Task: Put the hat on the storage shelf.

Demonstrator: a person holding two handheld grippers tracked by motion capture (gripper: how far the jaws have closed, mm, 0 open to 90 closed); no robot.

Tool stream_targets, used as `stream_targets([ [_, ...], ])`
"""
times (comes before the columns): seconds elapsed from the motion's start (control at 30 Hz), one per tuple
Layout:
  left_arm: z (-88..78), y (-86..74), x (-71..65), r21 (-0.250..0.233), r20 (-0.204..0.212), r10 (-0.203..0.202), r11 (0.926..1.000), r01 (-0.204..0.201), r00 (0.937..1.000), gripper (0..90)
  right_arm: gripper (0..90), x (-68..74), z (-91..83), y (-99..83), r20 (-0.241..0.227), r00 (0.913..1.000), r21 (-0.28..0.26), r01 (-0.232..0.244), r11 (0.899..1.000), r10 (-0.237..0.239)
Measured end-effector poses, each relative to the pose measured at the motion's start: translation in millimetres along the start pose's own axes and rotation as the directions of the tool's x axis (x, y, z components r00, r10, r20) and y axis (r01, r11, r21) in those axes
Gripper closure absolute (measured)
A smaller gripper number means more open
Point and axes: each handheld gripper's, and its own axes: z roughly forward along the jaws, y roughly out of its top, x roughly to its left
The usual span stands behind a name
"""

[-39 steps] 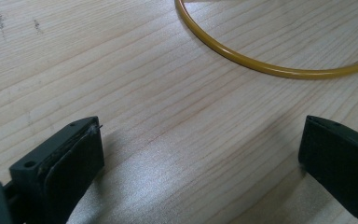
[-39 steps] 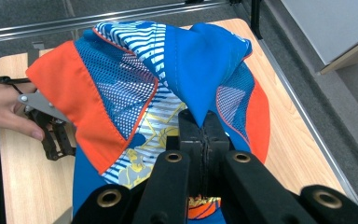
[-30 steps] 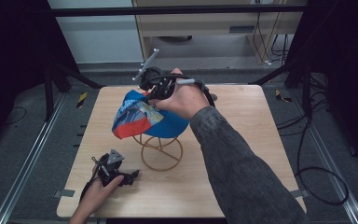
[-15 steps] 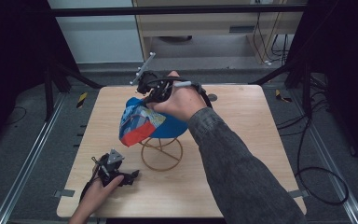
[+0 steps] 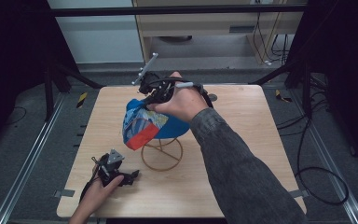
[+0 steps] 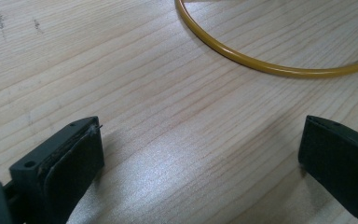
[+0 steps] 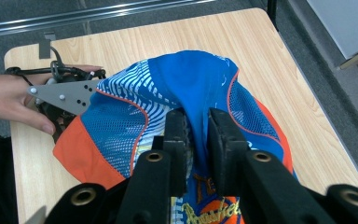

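near the worktop's front left corner the left gripper (image 5: pixel 133 176) rests on pale grained wood, its jaws wide apart. mid-worktop, a yellow wire ring stand (image 5: pixel 161 154) carries a blue mesh cap (image 5: pixel 168 123), orange brim (image 5: pixel 140 139) pointing front-left. above it, the right gripper (image 7: pixel 196 123) pinches the cap's blue fabric.

The table (image 5: pixel 242 154) has a light wood-grain top with rounded corners. A yellow wire stand (image 5: pixel 161 154) rests on it by a ring base, near the centre and slightly toward the near edge. The left gripper (image 5: pixel 114 170) lies on the table by the near-left corner.
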Motion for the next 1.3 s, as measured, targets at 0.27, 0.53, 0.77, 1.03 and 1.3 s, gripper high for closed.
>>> stream_targets([
  [0.27,0.0,0.0,0.0,0.0,0.0,0.0,1.0,0.0,1.0,0.0,66.4,-0.3,-6.6,-4.9,0.001,0.9999,-0.025,-0.017,1.0,0.017],
  [0.53,0.0,0.0,-0.1,0.0,-0.001,0.0,1.0,0.0,1.0,0.0,58.9,0.4,-14.4,-11.8,0.002,0.9995,-0.047,-0.032,0.998,0.033],
  [0.77,-0.1,0.0,0.0,0.001,0.0,0.0,1.0,0.0,1.0,0.0,46.5,4.3,-22.3,-16.2,0.009,0.9978,-0.083,-0.065,0.994,0.066],
  [1.03,-0.2,0.0,0.0,0.002,0.001,-0.001,1.0,0.001,1.0,0.0,29.5,10.5,-28.2,-17.9,0.036,0.9965,-0.121,-0.071,0.99,0.076],
  [1.3,-0.3,0.0,-0.2,0.003,-0.002,-0.001,1.0,0.001,1.0,0.0,8.9,11.9,-31.6,-23.0,0.06,0.9941,-0.142,-0.081,0.987,0.09],
])
